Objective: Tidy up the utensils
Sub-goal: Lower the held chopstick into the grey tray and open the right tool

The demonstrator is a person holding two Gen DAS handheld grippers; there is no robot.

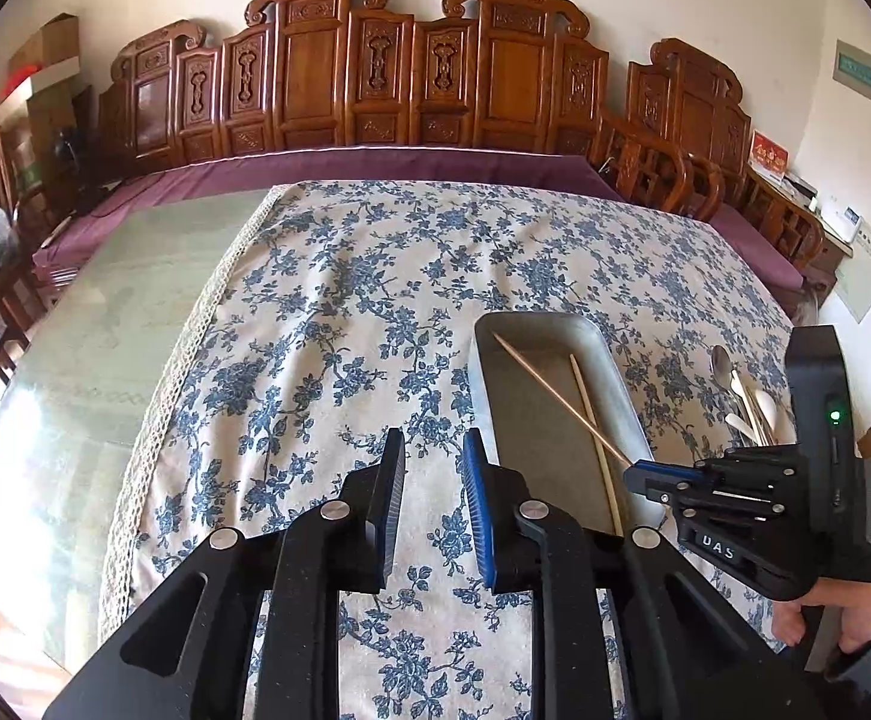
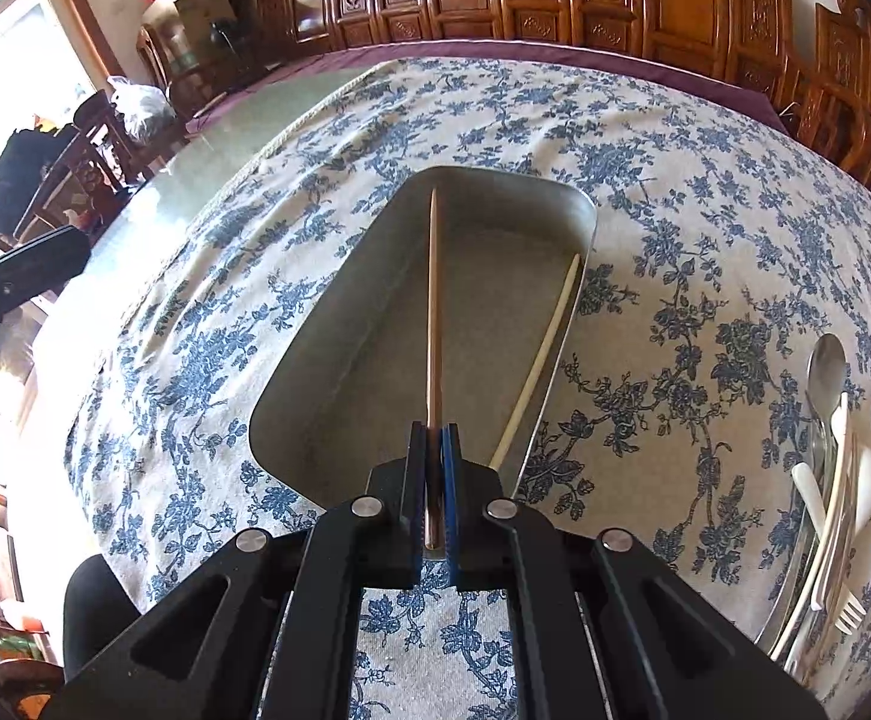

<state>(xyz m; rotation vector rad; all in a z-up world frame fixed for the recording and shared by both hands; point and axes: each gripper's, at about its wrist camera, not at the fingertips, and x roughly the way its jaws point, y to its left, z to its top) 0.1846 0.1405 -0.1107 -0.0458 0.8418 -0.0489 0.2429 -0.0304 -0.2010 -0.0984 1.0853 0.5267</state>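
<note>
1. Right gripper (image 2: 434, 438): fingers (image 2: 416, 480) closed tight on the near end of a brown chopstick (image 2: 432, 300), which extends forward over the grey tray (image 2: 315, 324).
2. Pale chopstick (image 2: 540, 360): lies inside the tray along its right wall.
3. Left gripper (image 1: 434, 462): fingers (image 1: 390, 498) parted by a moderate gap, holding nothing, above the floral-clothed counter (image 1: 327, 324) just left of the tray.
4. Remaining utensils (image 2: 831, 468): spoons and a fork heaped right of the tray.

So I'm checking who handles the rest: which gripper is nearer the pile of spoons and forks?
Right. The right gripper sits just left of the pile of spoons and forks; the left gripper is farther left, beyond the grey metal tray.
</note>
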